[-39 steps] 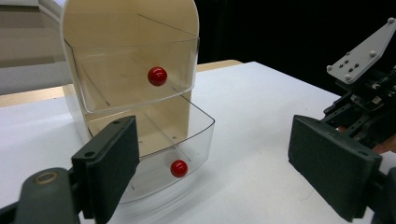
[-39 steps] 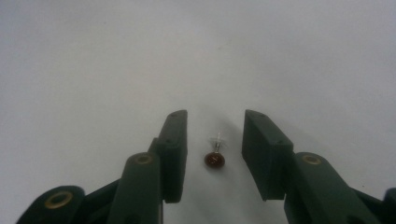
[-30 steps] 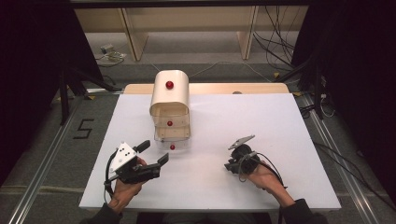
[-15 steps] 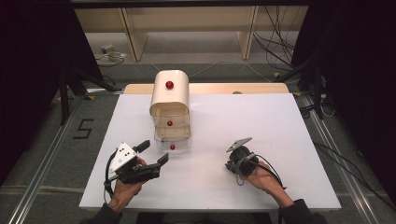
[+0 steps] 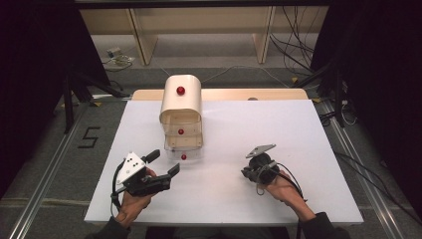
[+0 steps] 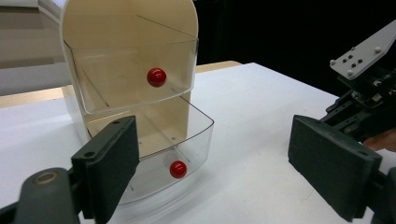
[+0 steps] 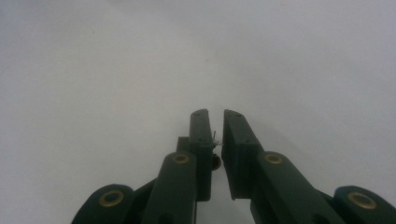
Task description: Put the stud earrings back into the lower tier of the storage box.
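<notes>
Right gripper view: right gripper (image 7: 215, 122) with its two black jaws drawn nearly together, a thin slit between the pads, nothing between them; the jaws have just been closing. White table surface lies under and ahead of the tips.

High view: right gripper (image 5: 249, 172) sits low over the near right part of the white table (image 5: 298, 149), held by the person's right hand (image 5: 281, 189), grey three-cornered plate on top, cable trailing back along the forearm. Left gripper (image 5: 164, 163) held by the left hand (image 5: 134, 204) at the near left, jaws spread wide and empty, aimed at the drawer unit.

Left gripper view: left gripper (image 6: 212, 163), pads far apart, framing the small cream drawer cabinet (image 6: 173, 18). Lower clear drawer (image 6: 196, 135) pulled out, red knob (image 6: 178, 169) on its front, standing just beyond the jaws and apart from them. Upper clear drawer (image 6: 135, 79) pushed further in, with its own red knob (image 6: 156, 77).

High view: cabinet (image 5: 182, 102) stands on the far left-centre of the table, another red knob (image 5: 180, 90) on its rounded top. Wooden shelving (image 5: 199, 25) and loose cables (image 5: 298, 45) on the floor beyond.
</notes>
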